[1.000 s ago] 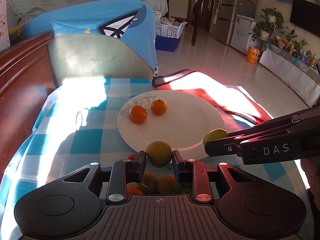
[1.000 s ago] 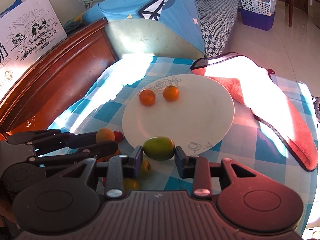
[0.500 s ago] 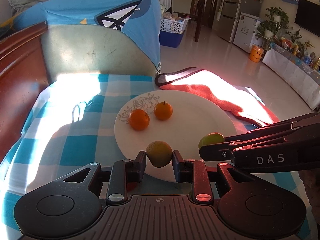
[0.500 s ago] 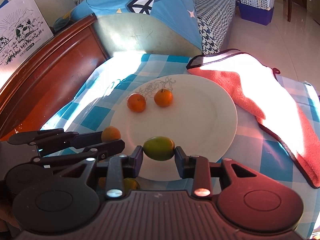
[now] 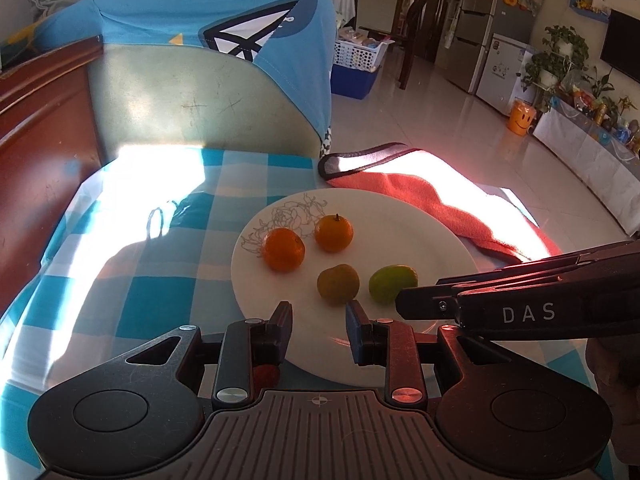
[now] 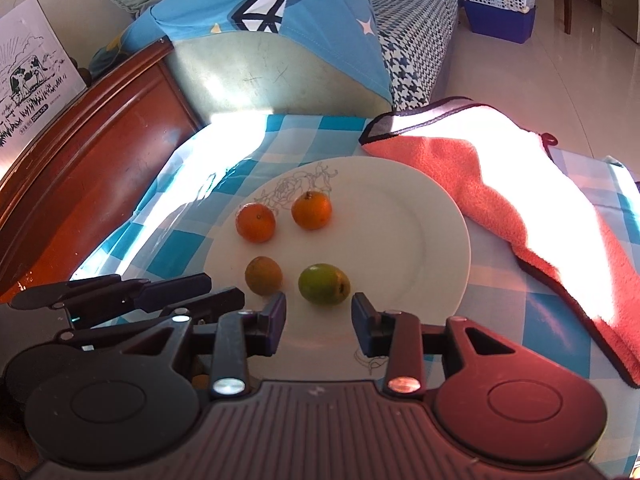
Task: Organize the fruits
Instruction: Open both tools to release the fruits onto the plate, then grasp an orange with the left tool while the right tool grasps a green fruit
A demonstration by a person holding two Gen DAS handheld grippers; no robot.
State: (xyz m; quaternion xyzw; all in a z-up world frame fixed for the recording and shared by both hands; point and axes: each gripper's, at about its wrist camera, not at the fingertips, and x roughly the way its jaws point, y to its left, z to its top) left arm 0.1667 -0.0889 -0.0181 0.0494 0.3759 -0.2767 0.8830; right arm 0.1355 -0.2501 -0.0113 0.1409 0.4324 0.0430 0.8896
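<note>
A white plate (image 5: 420, 236) (image 6: 400, 208) on the checked cloth holds two orange tangerines (image 5: 284, 249) (image 5: 334, 233), a dull yellow-brown fruit (image 5: 338, 284) (image 6: 263, 275) and a green fruit (image 5: 392, 283) (image 6: 324, 283). My left gripper (image 5: 318, 326) is open and empty, just short of the brown fruit. My right gripper (image 6: 318, 320) is open and empty, just short of the green fruit. In the left wrist view the right gripper's fingers (image 5: 500, 298) reach in from the right beside the green fruit.
A salmon towel (image 5: 420, 192) (image 6: 520, 184) lies right of the plate. A small red fruit (image 5: 266, 376) shows under my left gripper by the plate's near rim. A wooden bed frame (image 6: 80, 136) and a blue-covered cushion (image 5: 208, 40) stand behind the table.
Both grippers carried their fruits over the plate, opened and let them go. The brown fruit and the green fruit now rest on the plate. Both grippers have drawn back slightly.
</note>
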